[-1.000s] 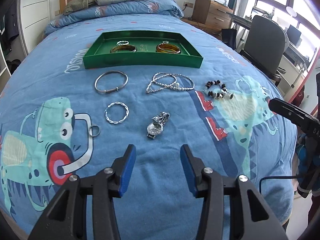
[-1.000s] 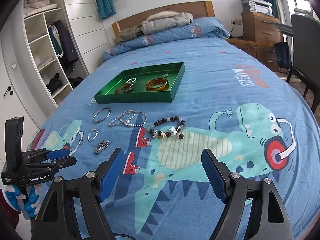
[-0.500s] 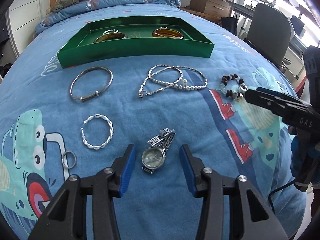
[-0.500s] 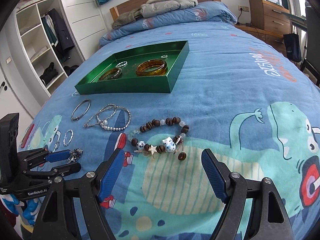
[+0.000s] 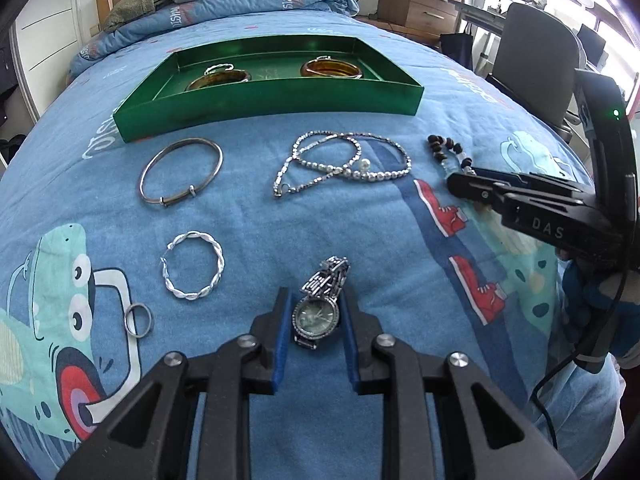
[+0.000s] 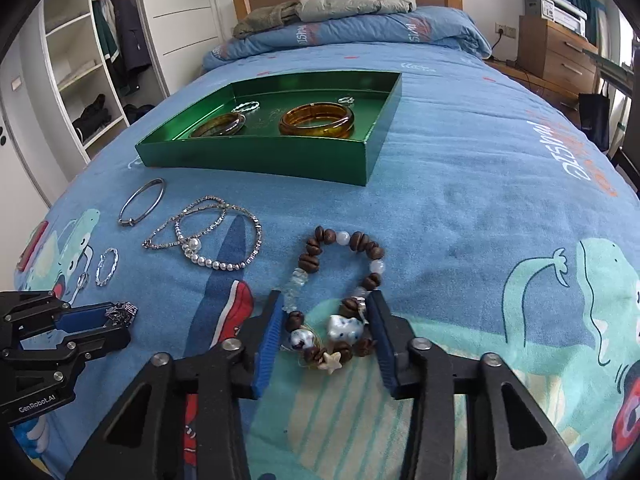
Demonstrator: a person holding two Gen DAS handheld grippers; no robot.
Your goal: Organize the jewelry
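A silver watch (image 5: 318,312) lies on the blue bedspread between the fingers of my left gripper (image 5: 314,312), whose blue pads touch the watch face on both sides. A brown bead bracelet with white charms (image 6: 340,300) lies between the fingers of my right gripper (image 6: 326,320), which are narrowed around its near end. A green tray (image 5: 280,98) at the back holds two amber bangles (image 5: 330,69) and small silver rings. A silver bangle (image 5: 180,170), a twisted silver hoop (image 5: 194,266), a small ring (image 5: 138,319) and a pearl-and-chain necklace (image 5: 344,164) lie on the bed.
A folded quilt and jackets (image 6: 340,4) lie at the headboard. A wardrobe (image 6: 92,60) stands to the left, a wooden drawer unit (image 6: 560,44) and an office chair (image 5: 536,60) to the right. The right gripper's body shows in the left wrist view (image 5: 540,208).
Both grippers came down and forward onto the bed. The left one narrowed around the watch, the right one narrowed around the bead bracelet.
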